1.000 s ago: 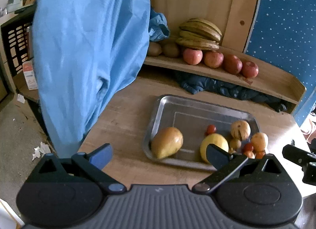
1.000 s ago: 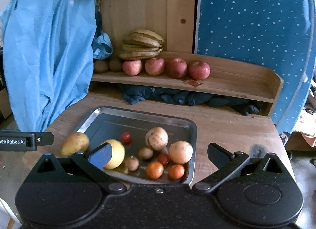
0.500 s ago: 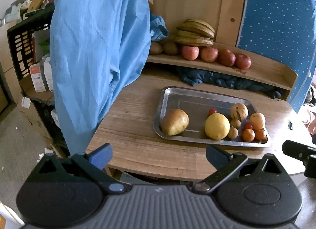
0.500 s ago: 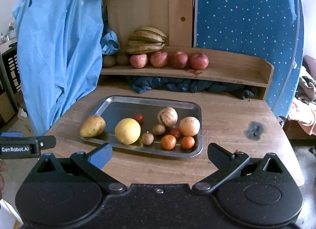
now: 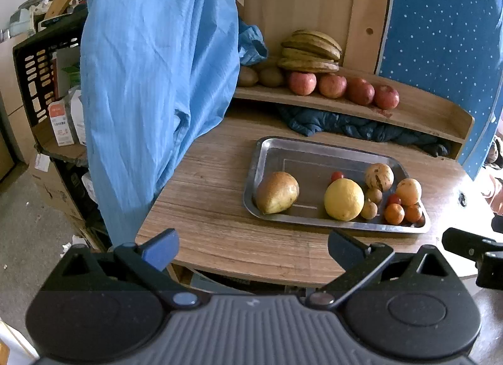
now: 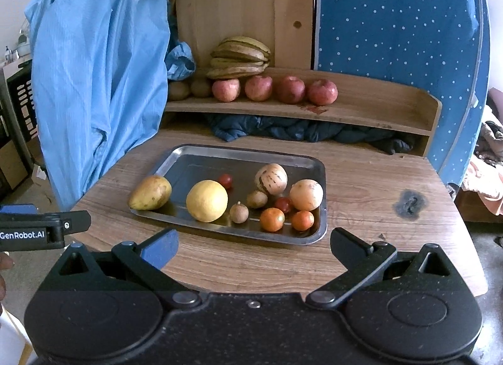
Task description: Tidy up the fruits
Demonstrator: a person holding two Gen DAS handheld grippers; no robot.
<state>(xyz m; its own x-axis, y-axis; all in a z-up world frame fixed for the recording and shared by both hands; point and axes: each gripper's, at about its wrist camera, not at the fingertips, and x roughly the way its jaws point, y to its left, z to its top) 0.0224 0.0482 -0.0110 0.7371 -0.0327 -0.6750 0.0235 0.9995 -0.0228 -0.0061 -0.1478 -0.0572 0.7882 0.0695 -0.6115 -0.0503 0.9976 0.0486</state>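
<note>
A metal tray (image 5: pixel 276 148) (image 6: pixel 201 152) lies on the wooden table and holds a pear (image 5: pixel 276 192) (image 6: pixel 151 192), a yellow citrus (image 5: pixel 344 199) (image 6: pixel 207 201), a striped melon (image 6: pixel 271 178), small tomatoes and oranges (image 6: pixel 272 219). On the rear wooden shelf (image 6: pixel 371 104) sit bananas (image 5: pixel 309 50) (image 6: pixel 240 57), several red apples (image 6: pixel 290 90) and kiwis (image 5: pixel 272 76). My left gripper (image 5: pixel 253 247) is open and empty, short of the table's front edge. My right gripper (image 6: pixel 253 247) is open and empty over the front edge, just short of the tray.
A blue cloth (image 5: pixel 157 75) hangs at the table's left. A dark blue cloth (image 6: pixel 298 132) lies under the shelf. A dotted blue panel (image 6: pixel 399 35) stands at the right. A black crate (image 5: pixel 37 82) and boxes are on the left. A dark burn mark (image 6: pixel 410 203) is on the table.
Both grippers have pulled back from the tray toward the table's front edge, so the tray and table look farther away. Both stay open and empty.
</note>
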